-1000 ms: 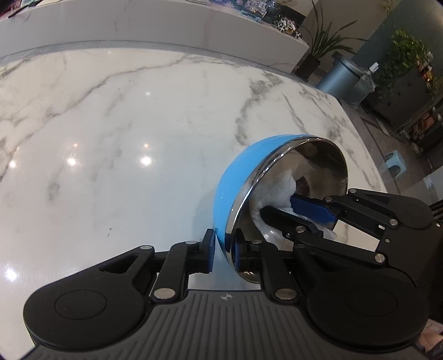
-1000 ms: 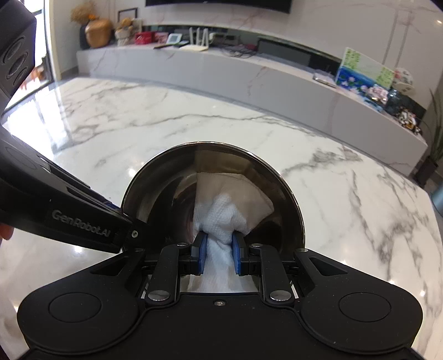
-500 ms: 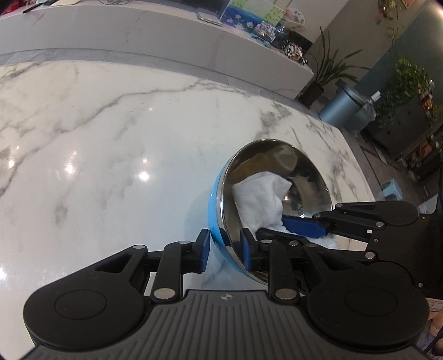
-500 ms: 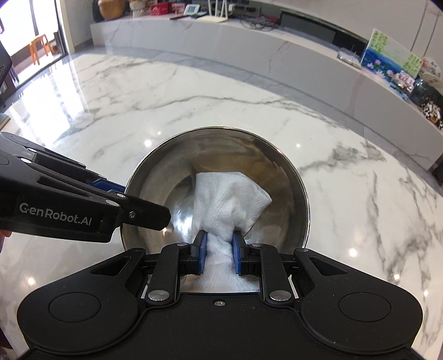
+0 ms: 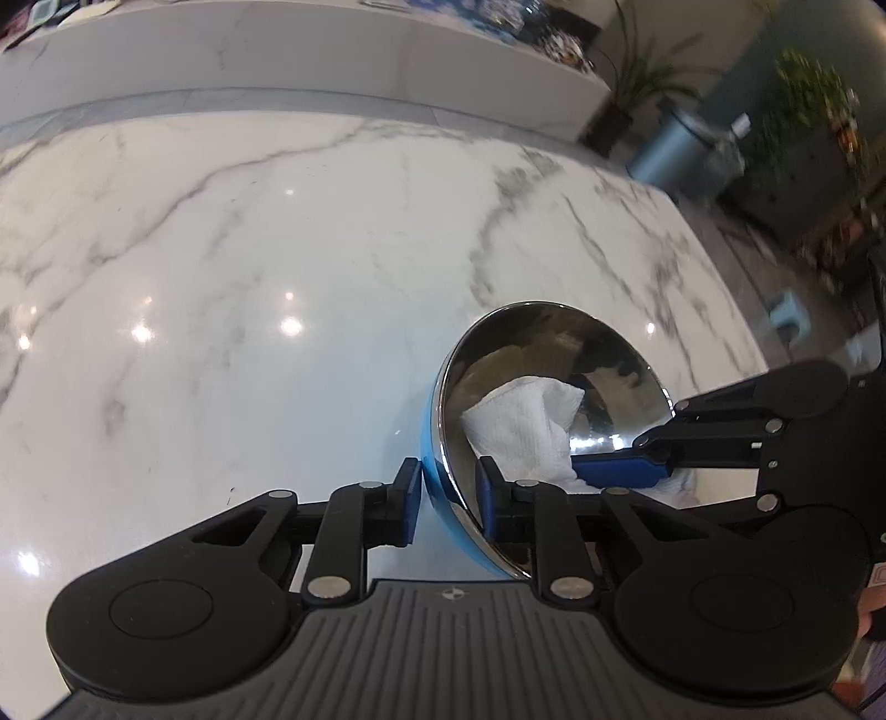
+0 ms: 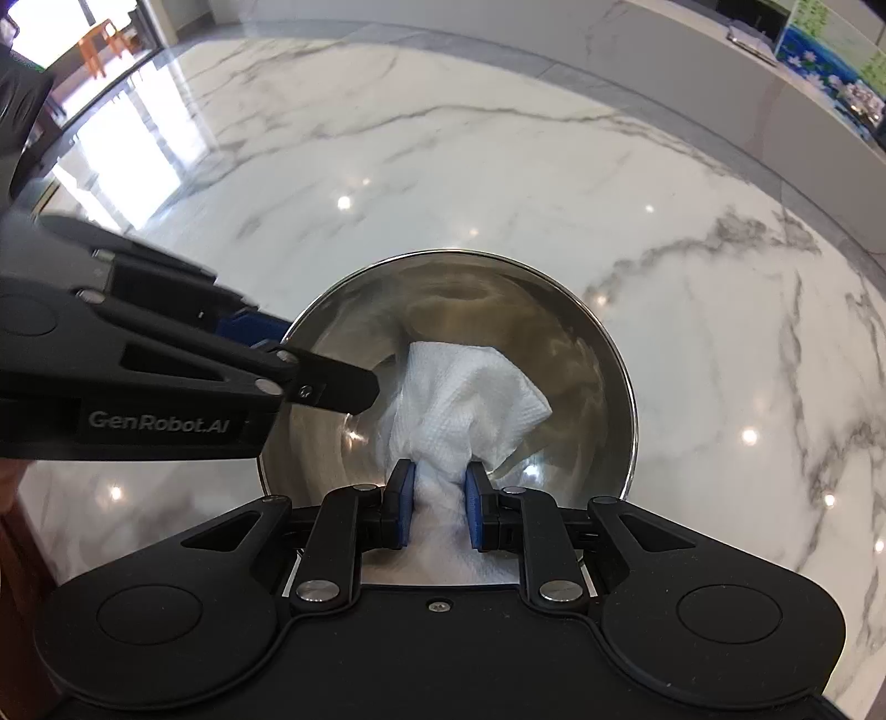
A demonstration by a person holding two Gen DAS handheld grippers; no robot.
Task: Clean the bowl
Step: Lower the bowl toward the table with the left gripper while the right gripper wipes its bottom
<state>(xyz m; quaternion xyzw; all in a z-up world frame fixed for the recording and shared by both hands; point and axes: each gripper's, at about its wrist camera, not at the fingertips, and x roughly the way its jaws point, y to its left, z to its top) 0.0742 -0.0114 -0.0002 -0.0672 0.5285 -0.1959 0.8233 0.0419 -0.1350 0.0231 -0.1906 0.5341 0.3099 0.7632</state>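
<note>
Where hand-held gripper [image 6: 332, 382] reads "GenRobot.AI", bowl [image 6: 581, 354]

One piece of writing is legible: "GenRobot.AI", in pale grey letters on the flat side of the black plastic left tongs [image 6: 238, 343], seen in the right wrist view where that tool reaches in from the left edge. A small round emblem sits on the ribbed black housing in the left wrist view, too small to read. The colourful painted card [image 6: 825, 50] on the far white marble ledge shows flowers, but no words can be made out.
</note>
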